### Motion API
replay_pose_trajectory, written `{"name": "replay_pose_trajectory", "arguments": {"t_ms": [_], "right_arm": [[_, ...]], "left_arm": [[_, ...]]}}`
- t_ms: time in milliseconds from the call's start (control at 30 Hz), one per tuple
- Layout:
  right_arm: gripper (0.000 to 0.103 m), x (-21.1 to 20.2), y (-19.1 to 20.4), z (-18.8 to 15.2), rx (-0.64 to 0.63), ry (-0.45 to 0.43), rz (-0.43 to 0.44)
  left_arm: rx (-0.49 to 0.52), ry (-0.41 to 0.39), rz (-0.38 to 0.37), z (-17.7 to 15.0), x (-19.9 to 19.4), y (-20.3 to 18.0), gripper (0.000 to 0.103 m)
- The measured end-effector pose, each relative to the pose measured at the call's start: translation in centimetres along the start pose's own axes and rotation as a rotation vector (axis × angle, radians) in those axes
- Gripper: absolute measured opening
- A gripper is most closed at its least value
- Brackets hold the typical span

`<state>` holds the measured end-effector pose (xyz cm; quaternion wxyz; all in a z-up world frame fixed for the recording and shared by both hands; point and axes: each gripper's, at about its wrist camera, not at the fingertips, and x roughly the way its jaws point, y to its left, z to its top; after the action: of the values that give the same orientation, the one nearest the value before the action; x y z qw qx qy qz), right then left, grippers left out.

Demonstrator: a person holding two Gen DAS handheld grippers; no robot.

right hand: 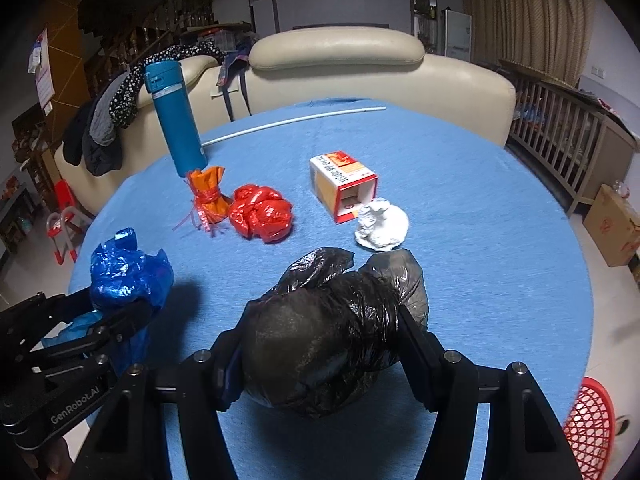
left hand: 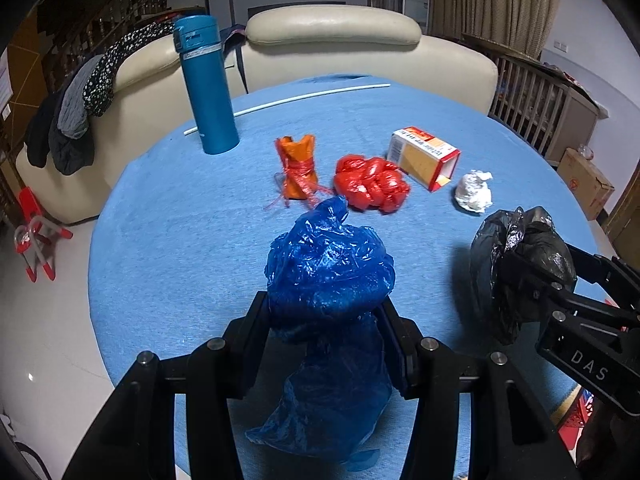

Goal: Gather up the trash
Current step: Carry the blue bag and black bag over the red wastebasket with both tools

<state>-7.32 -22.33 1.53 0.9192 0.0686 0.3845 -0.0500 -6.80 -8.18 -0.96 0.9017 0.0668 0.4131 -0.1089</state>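
My left gripper clamps the blue bag, right gripper clamps the black bag, both over the table. Farther out: red bag, paper wad, box, flask.

A teal flask is stood upright on the blue tablecloth, with a thin white rod laid behind it. A cream sofa is seen beyond, clothes draped over its arm. A cardboard box is seen on the floor at right.
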Motion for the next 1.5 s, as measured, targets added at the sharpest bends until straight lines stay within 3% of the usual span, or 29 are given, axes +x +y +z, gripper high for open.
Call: {"name": "replay_pose_trajectory", "arguments": {"t_ms": [267, 833, 1233, 1500], "right_arm": [[0.068, -1.4, -1.3, -0.1, 0.018, -0.03, -0.019], [0.068, -2.5, -4.9, -1.6, 0.091, -0.035, -0.057], [0.068, -3.7, -5.7, -2.0, 0.113, -0.056, -0.068], [0.068, -5.5, -8.7, -2.9, 0.154, -0.07, -0.117]], "left_arm": [[0.028, -0.039, -0.016, 0.3, -1.6, -1.5, 0.053], [0.025, -0.011, -0.023, -0.2, -1.2, -2.0, 0.053], [0.063, -0.028, -0.031, 0.0, -1.8, -3.6, 0.053], [0.108, -0.041, -0.047, -0.1, -2.3, -5.6, 0.053]]}}
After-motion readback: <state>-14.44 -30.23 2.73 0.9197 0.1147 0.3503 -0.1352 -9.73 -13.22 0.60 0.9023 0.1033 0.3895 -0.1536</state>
